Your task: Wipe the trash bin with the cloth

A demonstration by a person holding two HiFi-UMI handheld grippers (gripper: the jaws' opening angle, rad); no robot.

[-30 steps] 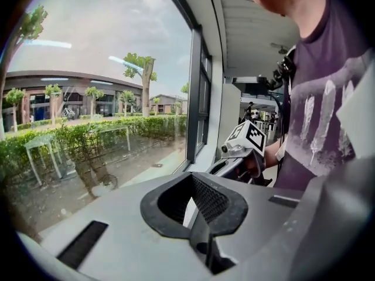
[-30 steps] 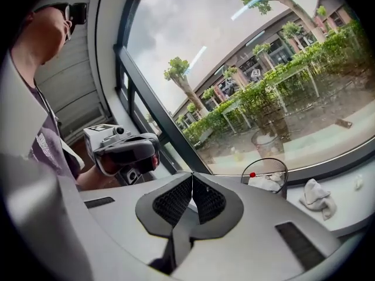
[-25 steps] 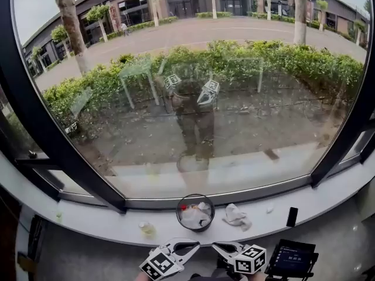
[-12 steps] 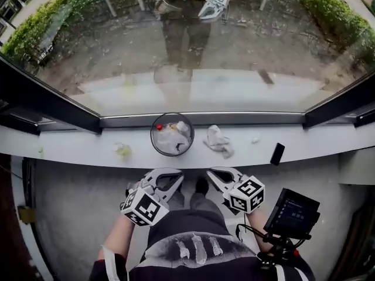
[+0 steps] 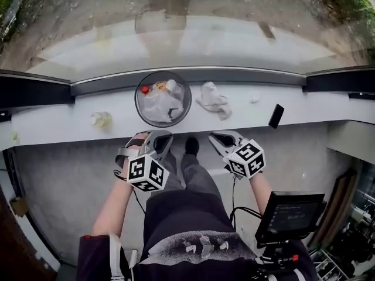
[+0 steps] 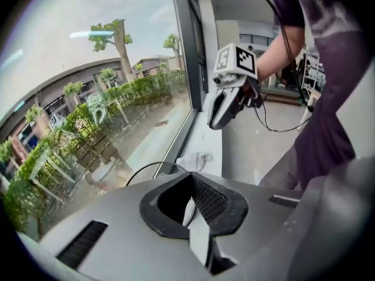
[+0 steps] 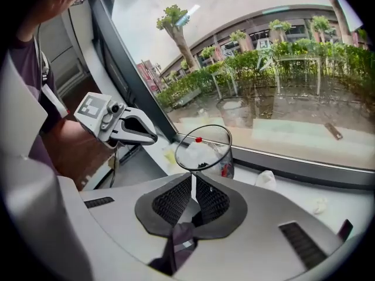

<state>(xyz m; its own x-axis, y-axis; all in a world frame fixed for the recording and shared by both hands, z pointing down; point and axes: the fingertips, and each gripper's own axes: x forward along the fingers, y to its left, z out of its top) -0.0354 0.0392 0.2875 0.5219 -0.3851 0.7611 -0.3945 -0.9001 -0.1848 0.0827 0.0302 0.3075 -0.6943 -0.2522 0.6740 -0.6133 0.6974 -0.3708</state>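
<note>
A round black wire trash bin (image 5: 163, 98) with crumpled litter and a red cap inside stands on the white window sill (image 5: 58, 124). A crumpled white cloth (image 5: 211, 98) lies on the sill just right of it. My left gripper (image 5: 158, 140) and right gripper (image 5: 220, 140) hover side by side below the sill's front edge, both shut and empty. In the left gripper view the bin's rim (image 6: 153, 168) and the cloth (image 6: 196, 160) lie ahead of the shut jaws. In the right gripper view the bin (image 7: 205, 151) is straight ahead, with the cloth (image 7: 265, 179) to its right.
A black phone (image 5: 276, 116) lies on the sill at the right. A small yellowish object (image 5: 101, 119) sits left of the bin, and a white scrap (image 5: 254, 99) right of the cloth. The window glass runs behind the sill. A small monitor (image 5: 287, 218) hangs at my right hip.
The head view has tilted steeply down, from the street outside to the sill and my legs. Both grippers stay shut and side by side before the sill.
</note>
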